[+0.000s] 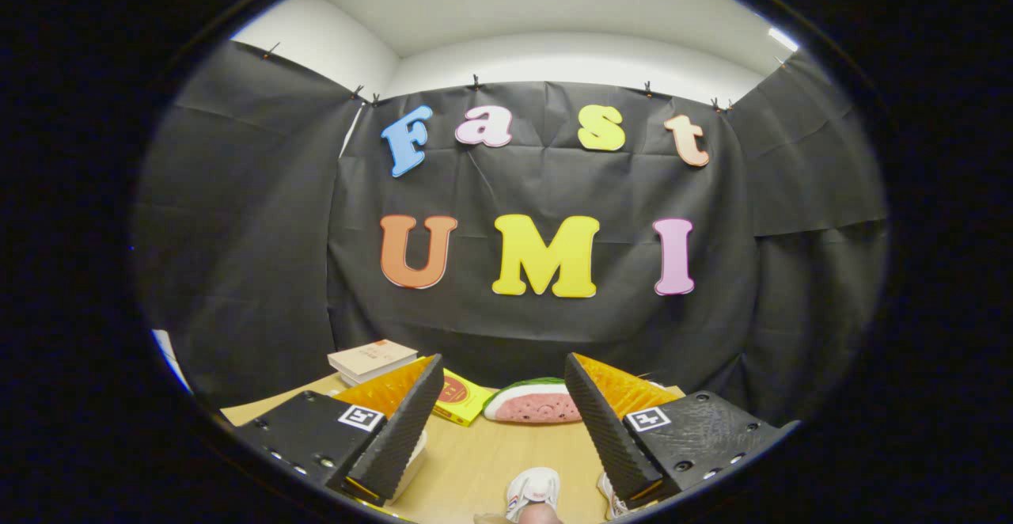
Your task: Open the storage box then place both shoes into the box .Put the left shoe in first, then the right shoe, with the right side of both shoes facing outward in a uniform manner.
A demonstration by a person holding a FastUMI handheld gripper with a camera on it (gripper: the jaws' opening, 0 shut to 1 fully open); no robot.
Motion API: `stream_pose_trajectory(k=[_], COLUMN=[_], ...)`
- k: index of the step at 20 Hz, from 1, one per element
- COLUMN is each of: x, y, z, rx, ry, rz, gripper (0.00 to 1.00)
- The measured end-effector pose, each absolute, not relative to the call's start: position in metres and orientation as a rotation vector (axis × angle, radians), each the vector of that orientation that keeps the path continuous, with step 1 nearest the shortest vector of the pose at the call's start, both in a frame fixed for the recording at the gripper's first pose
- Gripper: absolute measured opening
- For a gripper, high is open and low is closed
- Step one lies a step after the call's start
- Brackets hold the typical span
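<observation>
My gripper (504,370) is held high above a wooden table (475,461), its two fingers spread wide apart with nothing between them. Below, between the fingers, a white shoe (533,492) with red trim lies on the table, only its top part showing. Part of a second white shoe (611,496) peeks out by the right finger (601,425), which hides most of it. A white object (413,461) shows under the left finger (400,429); I cannot tell what it is.
At the table's far edge lie a watermelon-slice toy (532,404), a yellow packet (459,397) and a stack of books (372,359). Black cloth walls close the booth behind and on both sides.
</observation>
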State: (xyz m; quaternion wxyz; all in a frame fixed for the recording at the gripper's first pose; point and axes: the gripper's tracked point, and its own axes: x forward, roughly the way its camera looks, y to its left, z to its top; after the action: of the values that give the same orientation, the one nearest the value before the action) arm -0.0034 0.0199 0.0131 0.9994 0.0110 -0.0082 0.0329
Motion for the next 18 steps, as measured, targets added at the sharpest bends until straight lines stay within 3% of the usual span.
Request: stream_pose_trajectory(k=[11, 18], x=[-0.007, -0.006], y=[0.041, 0.088], z=[-0.018, -0.073], rx=[0.115, 0.193], ry=[0.095, 0.251], rz=[0.103, 0.211], gripper=[0.96, 0.95])
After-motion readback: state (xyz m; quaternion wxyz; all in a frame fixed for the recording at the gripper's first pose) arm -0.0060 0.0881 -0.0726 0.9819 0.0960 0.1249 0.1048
